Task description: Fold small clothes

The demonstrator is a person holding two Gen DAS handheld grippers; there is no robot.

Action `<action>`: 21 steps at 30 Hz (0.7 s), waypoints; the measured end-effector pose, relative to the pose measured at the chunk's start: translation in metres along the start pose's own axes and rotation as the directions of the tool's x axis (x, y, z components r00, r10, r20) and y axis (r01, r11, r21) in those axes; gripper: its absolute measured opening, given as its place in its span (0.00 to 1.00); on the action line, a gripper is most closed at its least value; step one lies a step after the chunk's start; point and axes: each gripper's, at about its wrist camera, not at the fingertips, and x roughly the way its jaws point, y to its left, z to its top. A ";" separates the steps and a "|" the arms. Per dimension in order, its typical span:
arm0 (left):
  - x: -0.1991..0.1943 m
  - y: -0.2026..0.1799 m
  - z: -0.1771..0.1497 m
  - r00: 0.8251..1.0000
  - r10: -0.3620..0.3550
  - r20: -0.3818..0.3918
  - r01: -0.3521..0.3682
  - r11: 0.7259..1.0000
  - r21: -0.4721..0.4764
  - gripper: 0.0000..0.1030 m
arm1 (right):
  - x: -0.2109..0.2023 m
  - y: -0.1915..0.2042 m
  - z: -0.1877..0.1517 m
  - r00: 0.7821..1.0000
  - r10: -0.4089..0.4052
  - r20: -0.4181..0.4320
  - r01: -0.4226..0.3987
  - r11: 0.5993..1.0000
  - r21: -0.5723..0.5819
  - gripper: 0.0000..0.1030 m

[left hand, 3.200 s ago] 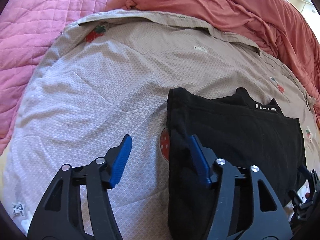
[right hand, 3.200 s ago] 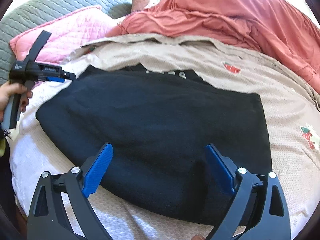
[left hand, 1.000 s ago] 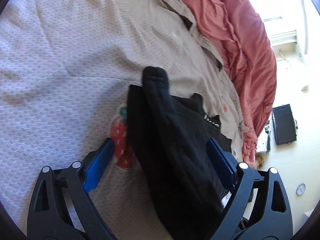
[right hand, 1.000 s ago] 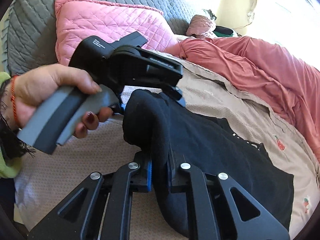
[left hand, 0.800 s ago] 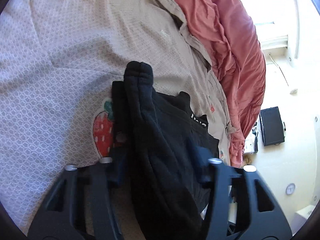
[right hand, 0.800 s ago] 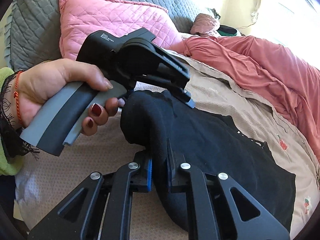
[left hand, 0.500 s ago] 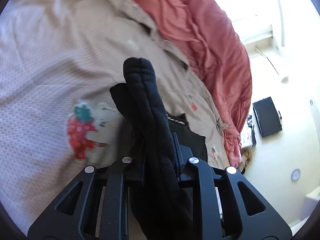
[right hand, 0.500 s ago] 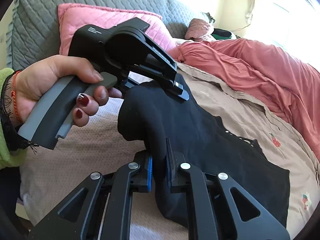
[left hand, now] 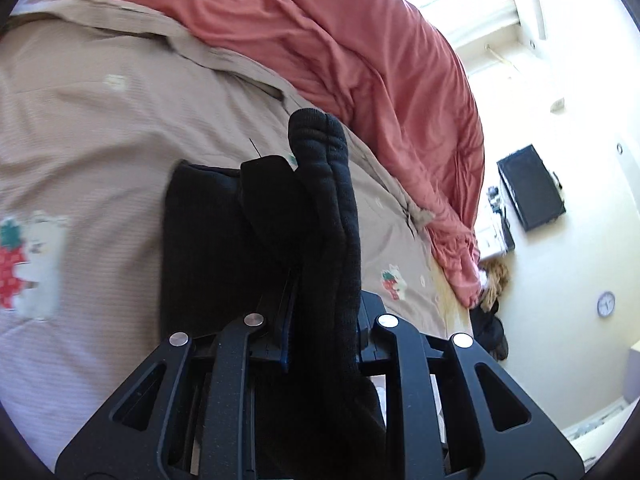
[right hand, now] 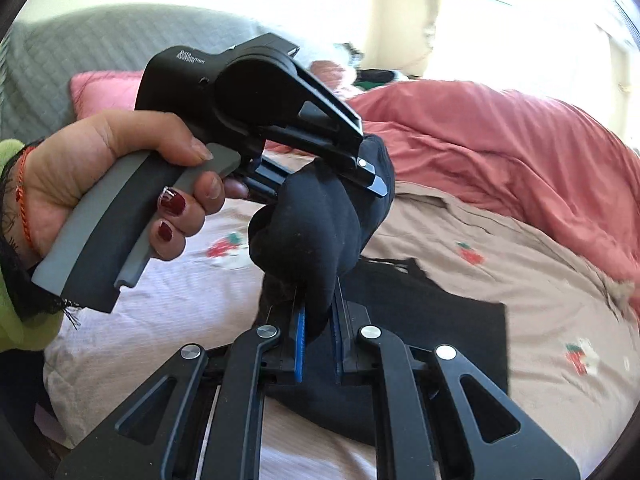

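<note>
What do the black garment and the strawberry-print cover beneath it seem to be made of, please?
The black garment looks like a soft, matte knit, probably cotton jersey or fleece: it bunches in thick rounded folds where both tongs pinch it. The strawberry-print cover appears to be a thin woven or waffle-textured cotton, matte, with a fine grid pattern and shallow creases.

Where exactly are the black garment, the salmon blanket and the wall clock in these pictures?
black garment [right hand: 320,220]: right wrist view, on the bunched fabric lifted between the two hand-held grippers.
salmon blanket [left hand: 360,52]: left wrist view, on its rumpled middle.
wall clock [left hand: 606,303]: left wrist view, on its round face.
</note>
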 end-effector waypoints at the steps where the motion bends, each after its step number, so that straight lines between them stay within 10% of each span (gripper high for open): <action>1: 0.009 -0.008 0.001 1.000 0.007 -0.013 -0.006 1.000 0.005 0.13 | -0.003 -0.008 -0.002 1.000 -0.008 0.001 0.008 1.000 0.020 0.09; 13: 0.131 -0.057 -0.004 0.975 0.148 -0.168 -0.135 0.987 0.086 0.18 | -0.015 -0.095 -0.044 0.994 -0.059 -0.092 0.083 0.956 0.282 0.09; 21: 0.142 -0.044 -0.001 0.976 0.056 -0.209 -0.054 0.998 0.017 0.41 | 0.008 -0.130 -0.074 0.964 0.070 -0.256 0.060 0.882 0.467 0.12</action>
